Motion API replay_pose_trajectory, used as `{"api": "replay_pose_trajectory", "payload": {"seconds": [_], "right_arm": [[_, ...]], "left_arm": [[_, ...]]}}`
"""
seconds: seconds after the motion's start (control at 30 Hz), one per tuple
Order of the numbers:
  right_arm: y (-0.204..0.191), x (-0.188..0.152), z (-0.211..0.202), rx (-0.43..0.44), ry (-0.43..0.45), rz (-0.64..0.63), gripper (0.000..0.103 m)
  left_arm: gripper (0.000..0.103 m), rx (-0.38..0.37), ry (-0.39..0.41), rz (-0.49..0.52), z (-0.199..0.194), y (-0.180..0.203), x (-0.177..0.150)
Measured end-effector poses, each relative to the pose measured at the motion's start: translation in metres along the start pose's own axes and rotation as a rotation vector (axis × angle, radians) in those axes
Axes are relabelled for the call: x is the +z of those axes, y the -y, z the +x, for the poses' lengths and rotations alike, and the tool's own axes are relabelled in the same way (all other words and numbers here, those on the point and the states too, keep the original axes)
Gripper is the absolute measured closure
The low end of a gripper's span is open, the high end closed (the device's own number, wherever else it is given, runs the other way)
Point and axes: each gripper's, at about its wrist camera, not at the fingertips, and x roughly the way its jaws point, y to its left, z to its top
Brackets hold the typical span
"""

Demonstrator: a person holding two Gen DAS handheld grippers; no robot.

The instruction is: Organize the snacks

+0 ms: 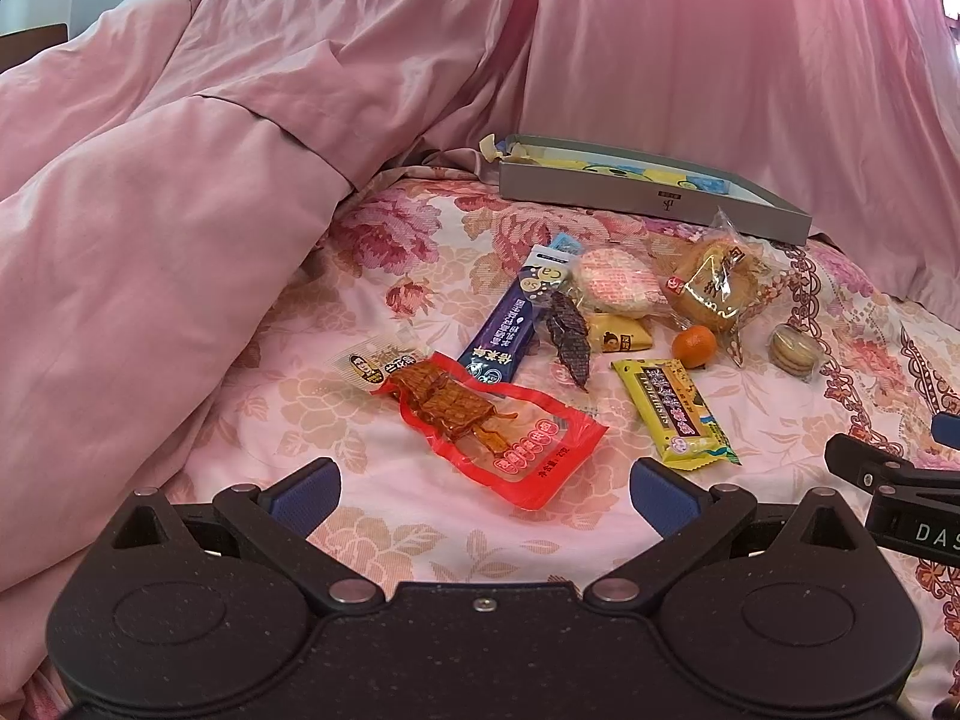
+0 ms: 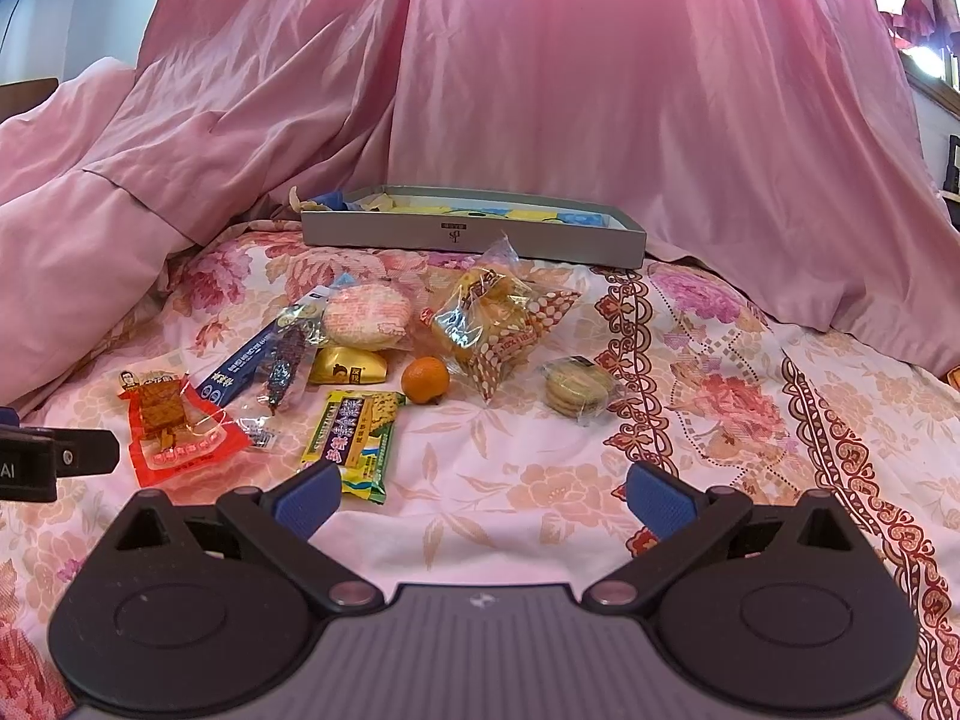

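1. Left gripper [image 1: 483,495]: held low over the bed, jaws spread wide and empty, blue pads [image 1: 306,495] to either side of the near end of the red spicy-strip packet [image 1: 492,429].
2. Right gripper [image 2: 483,495]: also low and level, jaws spread wide and empty, over bare floral bedsheet [image 2: 720,420]; its left pad sits just in front of the yellow-green snack bar [image 2: 360,438].
3. Grey shallow box [image 2: 474,234]: lies open at the far edge of the sheet against the pink duvet [image 2: 540,90]; inside, only yellow and blue printed wrappers are visible, their kind unclear.
4. Loose snacks lie between the grippers and the box: blue stick sachet [image 1: 516,318], dark twisted-wrap candy [image 1: 570,339], round pink-printed rice cracker [image 1: 612,285], small gold packet [image 1: 618,336], mandarin [image 1: 693,345], bagged cake [image 1: 714,285], and wrapped sandwich biscuits [image 1: 792,351].
5. View differences: the left wrist view shows part of the right gripper at its right edge; the right wrist view shows part of the left gripper at its left edge, and a window strip [image 2: 927,60] at upper right.
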Motion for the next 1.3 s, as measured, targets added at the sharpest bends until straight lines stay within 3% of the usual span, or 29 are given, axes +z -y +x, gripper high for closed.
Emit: {"api": "replay_pose_trajectory", "payload": {"seconds": [1.0, 1.3], "right_arm": [[-0.001, -0.001, 0.0, 0.001, -0.007, 0.001, 0.0], [-0.003, -0.005, 0.002, 0.035, -0.005, -0.022, 0.0]], "left_arm": [[0.001, 0.003, -0.003, 0.002, 0.002, 0.003, -0.001], [0.001, 0.015, -0.043, 0.003, 0.009, 0.006, 0.002]]}}
